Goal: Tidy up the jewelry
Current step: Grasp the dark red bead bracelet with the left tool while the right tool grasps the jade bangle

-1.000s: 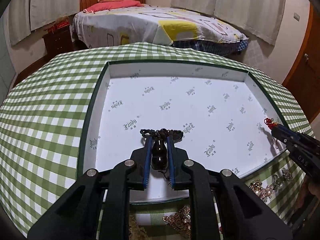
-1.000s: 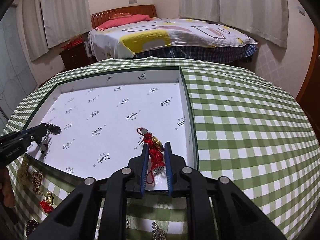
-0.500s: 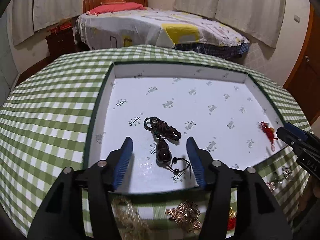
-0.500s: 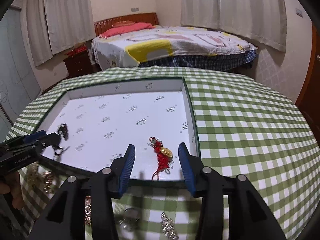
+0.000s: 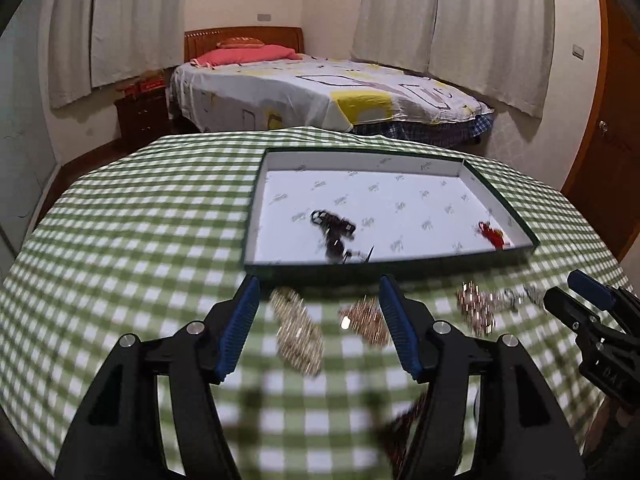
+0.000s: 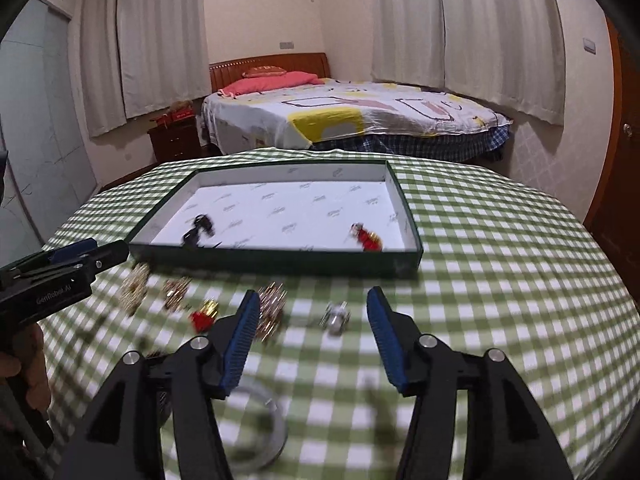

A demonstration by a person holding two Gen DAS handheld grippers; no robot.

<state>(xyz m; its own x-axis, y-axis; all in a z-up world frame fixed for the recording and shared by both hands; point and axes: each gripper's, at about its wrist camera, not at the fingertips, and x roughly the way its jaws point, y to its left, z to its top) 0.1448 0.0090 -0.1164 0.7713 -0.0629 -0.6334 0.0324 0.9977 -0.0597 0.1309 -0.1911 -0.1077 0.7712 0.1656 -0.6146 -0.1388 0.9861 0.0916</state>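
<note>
I am holding both tongs wide apart and empty above the tabletop (image 5: 120,240), the left tongs (image 5: 316,320) over a pale gold piece (image 5: 298,334) and a copper-coloured piece (image 5: 366,320), the right tongs (image 6: 310,330) between a rose-gold cluster (image 6: 270,312) and a small silver piece (image 6: 338,316). In the box (image 6: 280,258) two things are already lying: a dark beaded necklace (image 5: 334,232) near the front wall on the left side, and a red and gold charm (image 6: 366,238) near the right front corner. More pieces are waiting outside in a row just beside the front wall, among them a second red charm (image 6: 204,316) and a gold piece (image 6: 134,288), and a silver bangle (image 6: 260,428) is lying close under the right tongs. I am seeing some risks from here. The near pieces are looking blurred in both views, so I am judging their exact place badly, and a closing could be missing them or pinching the cloth. The pieces are lying close together, so I think one grip could be catching two, or a chain could be dragging its neighbour. The two tongs are also working near each other, and they could be colliding over the middle pieces. A loose chain could be slipping out when it is passing over the box wall
</note>
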